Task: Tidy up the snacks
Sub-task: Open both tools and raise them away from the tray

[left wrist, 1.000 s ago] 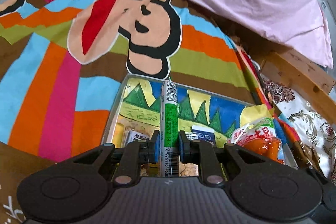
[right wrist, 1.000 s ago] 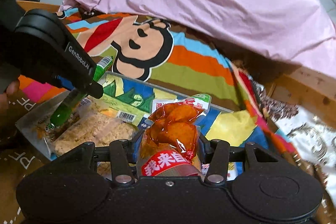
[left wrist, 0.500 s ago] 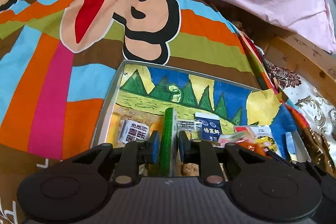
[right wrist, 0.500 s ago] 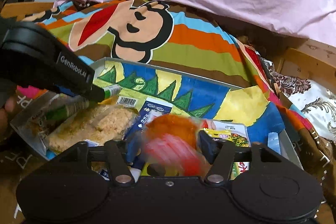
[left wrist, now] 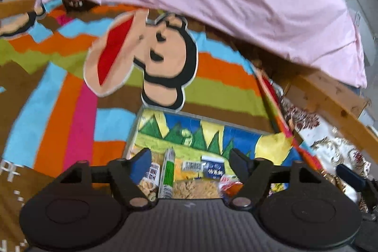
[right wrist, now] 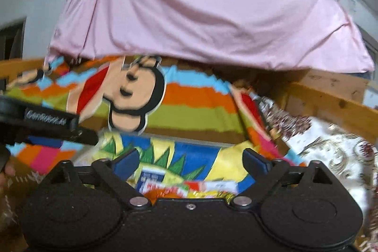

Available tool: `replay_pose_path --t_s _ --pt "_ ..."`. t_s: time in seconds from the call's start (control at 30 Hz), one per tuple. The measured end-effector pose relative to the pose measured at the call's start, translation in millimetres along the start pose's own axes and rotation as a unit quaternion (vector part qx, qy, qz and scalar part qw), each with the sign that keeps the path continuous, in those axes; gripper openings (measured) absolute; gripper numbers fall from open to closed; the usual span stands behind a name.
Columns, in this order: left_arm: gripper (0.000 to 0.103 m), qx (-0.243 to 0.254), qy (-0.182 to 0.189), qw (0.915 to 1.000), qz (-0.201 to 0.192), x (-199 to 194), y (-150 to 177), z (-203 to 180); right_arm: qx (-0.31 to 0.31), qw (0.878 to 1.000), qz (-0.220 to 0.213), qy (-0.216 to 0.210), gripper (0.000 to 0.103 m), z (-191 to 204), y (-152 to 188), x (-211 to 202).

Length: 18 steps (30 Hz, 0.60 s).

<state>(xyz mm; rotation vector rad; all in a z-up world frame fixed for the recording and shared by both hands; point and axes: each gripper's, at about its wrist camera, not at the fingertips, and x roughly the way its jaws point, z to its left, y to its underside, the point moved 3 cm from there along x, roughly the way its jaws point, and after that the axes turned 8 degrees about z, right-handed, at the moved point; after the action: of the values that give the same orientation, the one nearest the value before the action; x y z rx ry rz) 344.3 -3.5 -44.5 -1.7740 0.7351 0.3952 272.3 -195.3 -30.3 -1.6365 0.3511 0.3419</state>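
Left gripper (left wrist: 191, 158): jaws spread, empty.
Right gripper (right wrist: 191, 161): jaws spread, empty.
Tray (left wrist: 238, 134): shallow, rectangular, printed lining.
Green stick pack (left wrist: 168, 172): glossy tube, inside tray among crinkled snack packets (left wrist: 213, 168).

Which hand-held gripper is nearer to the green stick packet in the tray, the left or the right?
Left. The left hand-held gripper is open directly over the green stick packet. The right hand-held gripper is open over the orange snack bag, farther to the right.
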Motion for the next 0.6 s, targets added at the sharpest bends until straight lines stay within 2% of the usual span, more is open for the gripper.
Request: replay_pose_path --t_s 0.17,0.33,0.47,0.6 --pt "0.101 0.013 -0.017 0.9989 -0.042 -42.2 -0.1 -9.3 0.012 0.999 -0.041 0.002 0.102 -14.9 -17.4 -46.4" --pt "0.102 0.012 -0.022 0.9959 -0.087 -87.5 9.3 -16.3 0.015 0.998 -0.068 0.001 0.102 -24.8 -22.8 -90.2" --pt "0.102 0.010 -0.045 0.9909 -0.127 -122.5 31.1 -18.8 0.012 0.997 -0.077 0.001 0.102 -28.5 -17.9 -119.2" --pt "0.102 0.017 -0.060 0.9879 -0.142 -149.5 51.9 -22.6 0.009 0.997 -0.076 0.002 0.102 -32.1 -8.9 -145.5"
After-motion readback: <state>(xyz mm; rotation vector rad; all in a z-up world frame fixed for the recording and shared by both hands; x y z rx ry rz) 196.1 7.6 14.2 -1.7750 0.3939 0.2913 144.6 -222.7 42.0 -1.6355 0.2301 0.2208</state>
